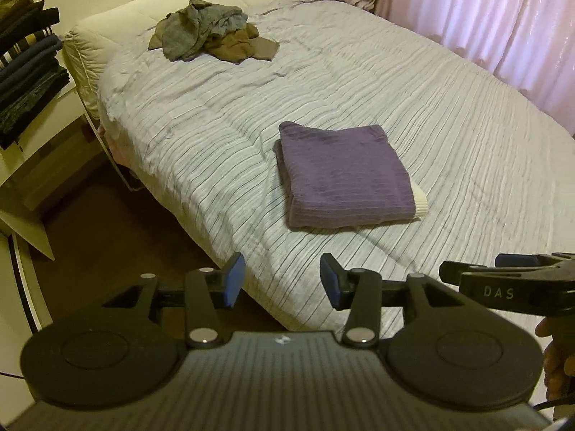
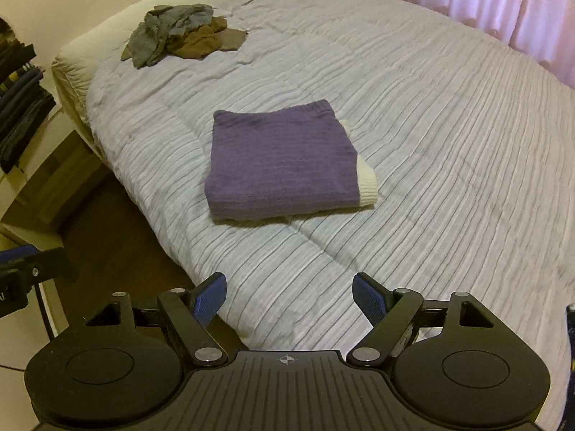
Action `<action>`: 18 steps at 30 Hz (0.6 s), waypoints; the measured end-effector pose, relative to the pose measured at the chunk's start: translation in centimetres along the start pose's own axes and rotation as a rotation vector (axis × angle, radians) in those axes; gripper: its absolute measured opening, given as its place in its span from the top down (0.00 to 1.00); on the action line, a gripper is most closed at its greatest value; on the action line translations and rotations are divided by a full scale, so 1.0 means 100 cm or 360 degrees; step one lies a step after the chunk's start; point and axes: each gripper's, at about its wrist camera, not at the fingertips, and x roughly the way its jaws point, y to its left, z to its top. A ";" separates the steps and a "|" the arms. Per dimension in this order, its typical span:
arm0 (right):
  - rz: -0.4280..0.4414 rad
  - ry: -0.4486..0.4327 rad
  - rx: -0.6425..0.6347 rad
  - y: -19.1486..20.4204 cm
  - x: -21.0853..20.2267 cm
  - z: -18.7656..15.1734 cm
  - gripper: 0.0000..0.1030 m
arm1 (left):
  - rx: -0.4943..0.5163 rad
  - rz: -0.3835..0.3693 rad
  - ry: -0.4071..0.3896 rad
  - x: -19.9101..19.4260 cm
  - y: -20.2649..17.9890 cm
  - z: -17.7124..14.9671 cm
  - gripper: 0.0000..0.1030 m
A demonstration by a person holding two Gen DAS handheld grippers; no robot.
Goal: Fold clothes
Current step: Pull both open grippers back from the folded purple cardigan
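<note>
A: Where's the garment being folded?

B: The purple ribbed knit sweater with a cream cuff (image 1: 343, 174) lies folded into a neat rectangle on the bed covered by a pale grey striped quilt (image 1: 449, 115), towards its near side. The cream cuff sticks out at the fold's right edge.

A: And the tools?

B: The left tool (image 1: 282, 282) hangs above the bed's near edge, its blue-padded fingers (image 1: 233, 280) parted about halfway with nothing between them. The right tool (image 2: 289, 300) is over the same edge, spread wider, also holding nothing. Neither touches the sweater.

A: Anything else on the bed?

B: A loose heap of grey and brown clothes (image 1: 212, 32) sits near the far corner, well apart from the sweater. Pillows rest at the head, beside a pink curtain (image 1: 503, 7).

A: Off the bed?

B: A stack of dark folded clothes (image 1: 27, 68) on a shelf at the left.
</note>
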 end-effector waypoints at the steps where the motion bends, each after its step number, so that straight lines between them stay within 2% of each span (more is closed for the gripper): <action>1: 0.0000 -0.0005 -0.0010 0.000 -0.002 -0.001 0.22 | -0.0003 -0.0001 -0.0002 -0.002 -0.001 -0.001 0.59; 9: 0.0027 -0.0010 -0.0044 -0.016 -0.010 -0.005 0.22 | -0.0007 0.0017 -0.0020 -0.011 -0.029 -0.006 0.58; 18: 0.0066 -0.0018 -0.0103 -0.056 -0.013 0.002 0.22 | -0.0035 0.0057 -0.0052 -0.015 -0.072 -0.006 0.57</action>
